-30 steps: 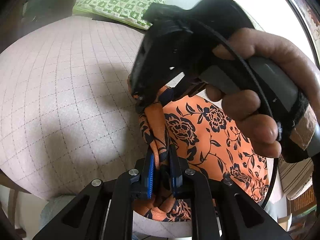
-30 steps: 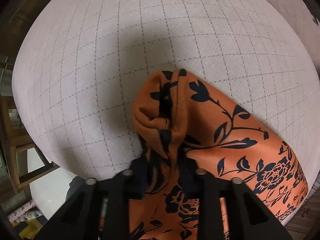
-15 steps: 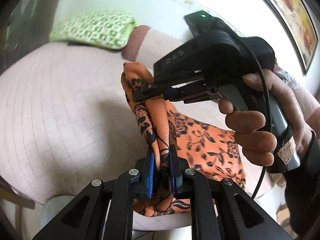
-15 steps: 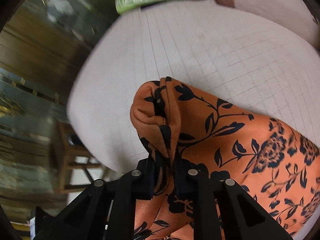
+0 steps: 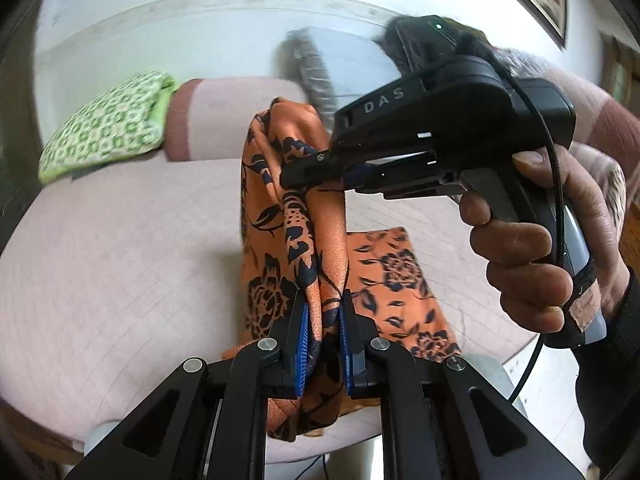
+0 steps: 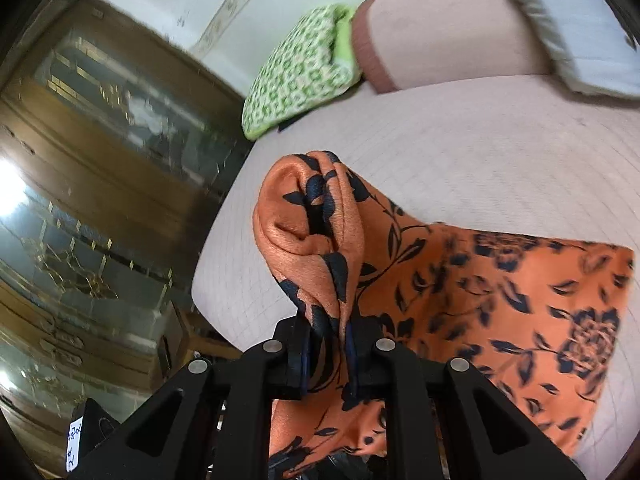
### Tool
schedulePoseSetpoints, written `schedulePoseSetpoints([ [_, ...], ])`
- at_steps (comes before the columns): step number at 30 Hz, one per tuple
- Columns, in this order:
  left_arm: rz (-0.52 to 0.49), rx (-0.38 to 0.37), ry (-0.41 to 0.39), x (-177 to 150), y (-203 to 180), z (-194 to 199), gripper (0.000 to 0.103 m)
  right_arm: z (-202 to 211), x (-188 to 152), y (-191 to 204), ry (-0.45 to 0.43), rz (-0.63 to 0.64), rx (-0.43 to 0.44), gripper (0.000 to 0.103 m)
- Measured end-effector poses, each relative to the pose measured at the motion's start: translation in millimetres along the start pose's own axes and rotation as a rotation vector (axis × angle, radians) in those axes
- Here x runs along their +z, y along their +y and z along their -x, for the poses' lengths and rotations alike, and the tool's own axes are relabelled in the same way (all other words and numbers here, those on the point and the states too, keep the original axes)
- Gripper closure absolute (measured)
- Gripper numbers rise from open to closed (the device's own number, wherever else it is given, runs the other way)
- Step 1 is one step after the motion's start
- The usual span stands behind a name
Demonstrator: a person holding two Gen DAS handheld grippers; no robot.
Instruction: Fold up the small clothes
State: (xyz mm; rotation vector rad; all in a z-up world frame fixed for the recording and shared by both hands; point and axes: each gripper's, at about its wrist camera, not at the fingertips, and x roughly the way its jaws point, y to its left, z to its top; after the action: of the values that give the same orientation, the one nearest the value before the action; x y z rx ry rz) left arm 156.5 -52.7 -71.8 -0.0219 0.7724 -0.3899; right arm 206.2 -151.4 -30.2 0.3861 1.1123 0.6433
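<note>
An orange cloth with a dark flower print (image 5: 288,240) hangs bunched between both grippers, lifted off the bed. My left gripper (image 5: 322,320) is shut on a gathered fold of it, the blue pads pressing from both sides. A hand holds my right gripper (image 5: 296,172) higher and farther off, pinching the cloth's top edge. In the right wrist view the right gripper (image 6: 328,340) is shut on a rolled fold of the cloth (image 6: 316,248). The cloth's lower part still lies spread on the bed (image 6: 520,300).
The bed has a pale pink checked cover (image 5: 120,240). A green patterned pillow (image 5: 108,124) and a pink bolster (image 5: 224,116) lie at its far end by the white wall. A wood-and-glass cabinet (image 6: 100,160) stands beyond the bed's left edge.
Both grippers have risen with the cloth, pulling its gathered edge up off the bed. The right gripper has swung up and away, and the far wall and pillow have come into view.
</note>
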Motion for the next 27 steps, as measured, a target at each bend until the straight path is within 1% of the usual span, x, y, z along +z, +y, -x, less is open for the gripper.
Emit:
schedulePoseSetpoints([
  [3,-0.047,-0.005,0.024,9,-22,-5,0.092,23,-5,-29,-0.036,-0.035,0.016,0.089],
  [7,-0.098,-0.015,0.058,20,-43,-17,0.092,38,-5,-61,-0.063,-0.073,0.030,0.089],
  [14,-0.148,-0.039,0.138,34,-70,-58,0.092,59,-20,-122,-0.076,-0.146,0.027,0.089],
  [19,-0.167,-0.058,0.190,38,-84,-85,0.092,59,-27,-157,-0.074,-0.196,0.034,0.089],
  [22,-0.173,-0.064,0.220,44,-91,-109,0.091,57,-30,-181,-0.077,-0.234,0.046,0.089],
  [25,-0.164,-0.067,0.261,43,-98,-133,0.091,51,-34,-212,-0.079,-0.293,0.062,0.089],
  [27,-0.135,-0.072,0.300,38,-100,-151,0.091,42,-38,-231,-0.075,-0.323,0.066,0.089],
])
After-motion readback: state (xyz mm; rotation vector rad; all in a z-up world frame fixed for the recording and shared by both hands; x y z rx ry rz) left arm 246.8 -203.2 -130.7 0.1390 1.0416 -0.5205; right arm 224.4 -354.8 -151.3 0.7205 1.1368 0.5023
